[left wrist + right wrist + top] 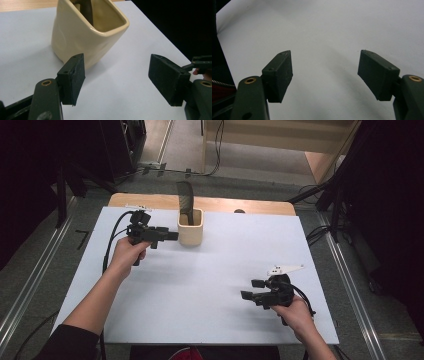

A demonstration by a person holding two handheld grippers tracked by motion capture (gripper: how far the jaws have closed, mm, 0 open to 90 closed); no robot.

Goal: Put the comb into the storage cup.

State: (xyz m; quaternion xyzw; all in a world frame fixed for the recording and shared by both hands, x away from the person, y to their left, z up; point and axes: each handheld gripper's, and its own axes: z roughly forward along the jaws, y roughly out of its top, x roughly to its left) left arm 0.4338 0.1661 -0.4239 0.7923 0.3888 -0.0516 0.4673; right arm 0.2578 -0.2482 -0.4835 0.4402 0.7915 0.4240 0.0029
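**Left gripper sitting at the cup, jaws apart**

The left gripper (167, 235) is hovering just beside the cream cup (190, 227), at the cup's 9 o'clock in the high view, jaws pointing at its side wall. In the left gripper view its jaws are standing wide apart with nothing between them; the cup (85, 37) is sitting at 11 o'clock, just past the left pad. The cup is standing upright at the table's (210, 285) 12 o'clock, near the far edge, with a dark utensil (185, 200) sticking up out of it. The right gripper (252, 290) is resting well apart at 4 o'clock, low over bare tabletop, jaws also wide apart and empty.
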